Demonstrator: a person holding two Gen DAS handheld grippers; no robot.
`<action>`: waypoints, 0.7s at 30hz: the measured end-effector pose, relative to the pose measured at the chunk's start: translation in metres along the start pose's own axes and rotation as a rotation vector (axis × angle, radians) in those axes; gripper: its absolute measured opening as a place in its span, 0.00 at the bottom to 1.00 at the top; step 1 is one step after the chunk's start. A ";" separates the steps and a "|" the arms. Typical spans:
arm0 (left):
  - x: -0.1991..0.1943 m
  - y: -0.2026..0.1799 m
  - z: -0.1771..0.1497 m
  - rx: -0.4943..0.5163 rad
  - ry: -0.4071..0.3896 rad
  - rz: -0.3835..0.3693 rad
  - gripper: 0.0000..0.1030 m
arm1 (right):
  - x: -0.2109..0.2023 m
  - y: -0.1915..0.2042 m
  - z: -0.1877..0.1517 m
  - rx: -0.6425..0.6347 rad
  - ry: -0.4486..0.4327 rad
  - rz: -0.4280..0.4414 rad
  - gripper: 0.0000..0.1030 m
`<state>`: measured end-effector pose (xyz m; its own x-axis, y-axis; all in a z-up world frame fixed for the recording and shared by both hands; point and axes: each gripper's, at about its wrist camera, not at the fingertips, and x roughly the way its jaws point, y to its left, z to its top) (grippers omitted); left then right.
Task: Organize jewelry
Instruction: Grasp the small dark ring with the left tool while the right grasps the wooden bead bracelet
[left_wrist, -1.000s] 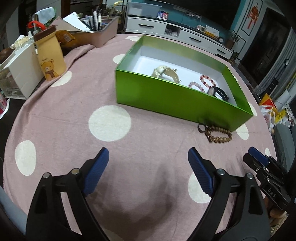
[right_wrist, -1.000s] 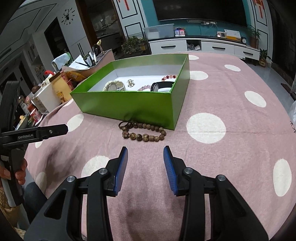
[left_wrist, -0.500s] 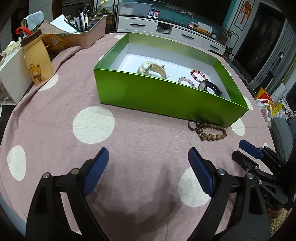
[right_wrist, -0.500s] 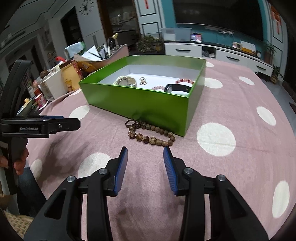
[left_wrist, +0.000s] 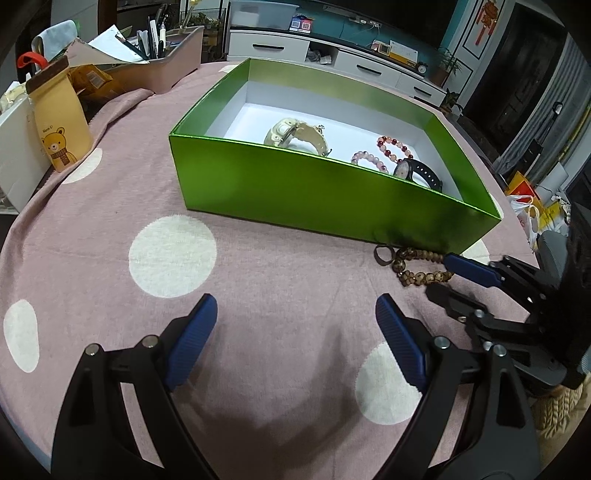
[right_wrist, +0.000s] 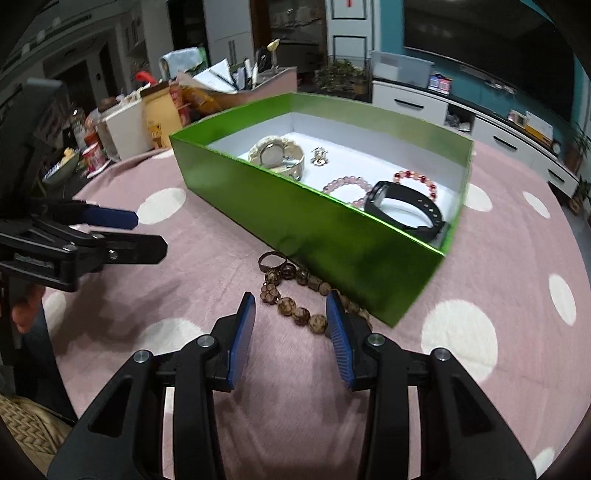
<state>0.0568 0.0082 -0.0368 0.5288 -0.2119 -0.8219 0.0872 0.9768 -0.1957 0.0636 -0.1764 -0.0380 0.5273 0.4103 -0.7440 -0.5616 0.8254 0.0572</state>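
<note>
Wooden bead bracelet (right_wrist: 295, 306) and ring (right_wrist: 269, 259) beside green box (right_wrist: 332, 236); right gripper (right_wrist: 290, 328) open astride bracelet, left gripper (left_wrist: 295, 332) wide open, both empty.

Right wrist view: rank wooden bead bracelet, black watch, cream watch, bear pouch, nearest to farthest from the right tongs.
1. wooden bead bracelet, on the cloth, just ahead between the right tongs.
2. black watch, near right corner inside the green box.
3. cream watch, farther back in the box, left part.
4. bear pouch, beyond the box, far left.
</note>
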 end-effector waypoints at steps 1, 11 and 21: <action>0.000 0.000 0.000 -0.001 -0.001 -0.002 0.86 | 0.004 -0.001 0.000 -0.010 0.012 -0.001 0.39; 0.008 -0.007 0.005 0.025 0.009 -0.018 0.86 | -0.003 -0.003 -0.007 0.007 0.044 0.063 0.10; 0.027 -0.053 0.012 0.142 0.003 -0.024 0.86 | -0.094 -0.049 -0.020 0.369 -0.294 0.204 0.10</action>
<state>0.0771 -0.0484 -0.0421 0.5223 -0.2347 -0.8198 0.2186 0.9661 -0.1373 0.0289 -0.2637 0.0153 0.6172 0.6255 -0.4774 -0.4372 0.7770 0.4529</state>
